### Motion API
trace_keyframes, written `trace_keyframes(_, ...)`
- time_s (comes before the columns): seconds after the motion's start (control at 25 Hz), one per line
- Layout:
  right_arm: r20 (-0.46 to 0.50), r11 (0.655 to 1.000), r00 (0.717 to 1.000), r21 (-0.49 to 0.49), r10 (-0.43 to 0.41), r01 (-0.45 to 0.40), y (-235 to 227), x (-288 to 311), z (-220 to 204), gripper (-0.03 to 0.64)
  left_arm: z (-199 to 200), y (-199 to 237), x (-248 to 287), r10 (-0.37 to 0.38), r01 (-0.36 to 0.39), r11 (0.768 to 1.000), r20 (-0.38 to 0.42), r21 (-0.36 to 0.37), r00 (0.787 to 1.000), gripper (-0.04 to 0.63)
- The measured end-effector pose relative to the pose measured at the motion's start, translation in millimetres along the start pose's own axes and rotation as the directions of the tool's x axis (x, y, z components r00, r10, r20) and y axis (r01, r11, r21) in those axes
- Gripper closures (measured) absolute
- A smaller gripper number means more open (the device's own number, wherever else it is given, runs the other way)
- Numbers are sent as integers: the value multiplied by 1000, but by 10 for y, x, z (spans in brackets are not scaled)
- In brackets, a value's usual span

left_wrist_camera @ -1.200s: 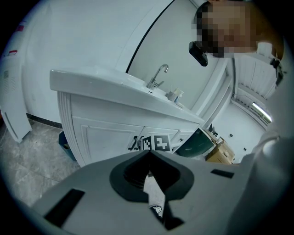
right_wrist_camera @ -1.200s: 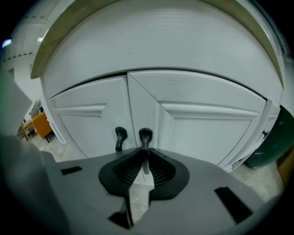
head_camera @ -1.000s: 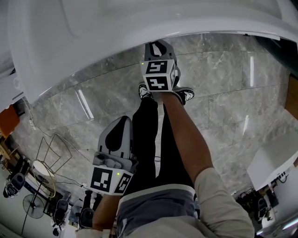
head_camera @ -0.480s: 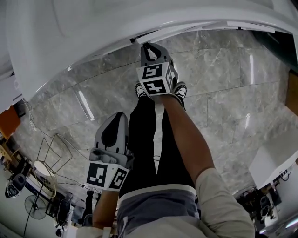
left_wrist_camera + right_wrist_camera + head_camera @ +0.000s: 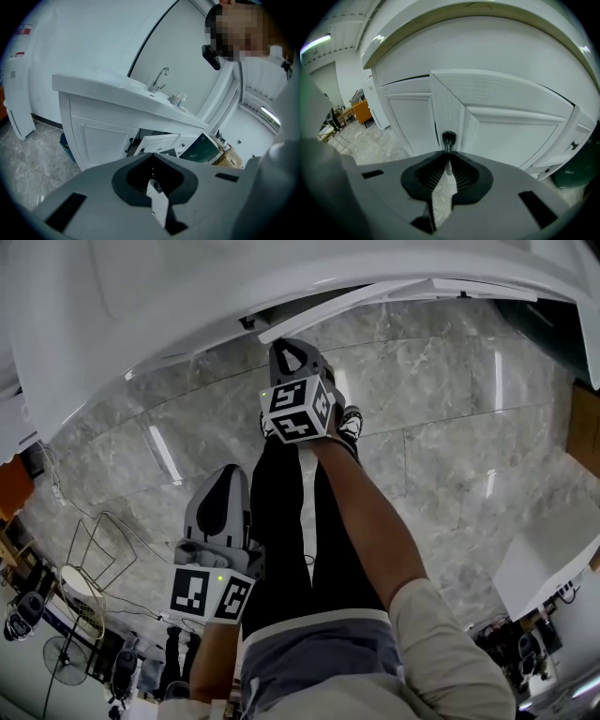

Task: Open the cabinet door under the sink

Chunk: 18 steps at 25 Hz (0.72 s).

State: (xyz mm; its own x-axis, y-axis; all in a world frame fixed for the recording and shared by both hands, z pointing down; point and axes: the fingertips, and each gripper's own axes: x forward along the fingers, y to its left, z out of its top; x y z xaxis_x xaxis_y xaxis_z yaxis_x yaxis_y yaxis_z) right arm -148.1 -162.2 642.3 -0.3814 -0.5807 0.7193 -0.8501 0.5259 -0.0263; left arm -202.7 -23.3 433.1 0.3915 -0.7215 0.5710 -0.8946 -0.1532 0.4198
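Observation:
The white cabinet door point(image 5: 375, 294) under the sink counter point(image 5: 187, 296) stands partly swung out. In the right gripper view the door point(image 5: 511, 126) angles away from its frame, with a black knob point(image 5: 448, 138) on its edge. My right gripper point(image 5: 448, 157) is shut on that knob; in the head view it point(image 5: 286, 351) reaches up to the door's free edge. My left gripper point(image 5: 228, 479) hangs lower left over the floor, apart from the cabinet, shut on nothing. In its own view the left gripper point(image 5: 152, 158) faces the vanity, where the open door point(image 5: 157, 142) shows.
The person's legs and shoes point(image 5: 349, 423) stand on grey marble floor point(image 5: 450, 427) just below the door. A wire rack point(image 5: 103, 549) and fans sit lower left, a white unit point(image 5: 544, 568) at right. A faucet point(image 5: 159, 79) tops the sink; a dark green bin point(image 5: 579, 168) stands right.
The door has swung further out from the cabinet. My right gripper has moved left and toward the person with the knob in it. The left gripper has barely shifted.

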Motion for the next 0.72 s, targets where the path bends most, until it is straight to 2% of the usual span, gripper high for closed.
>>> trace_keyframes(0.36,-8,1000,1000,-17,24,-24,26,-81,-82,563,-91,-77,-88,18,-18,999,15,-27,1000,597)
trace_keyframes(0.72,-19,997,998,-39,62,-63,31,-164,-177,562,-131,-214,-96,14,-14,1000,25,-24,1000,597)
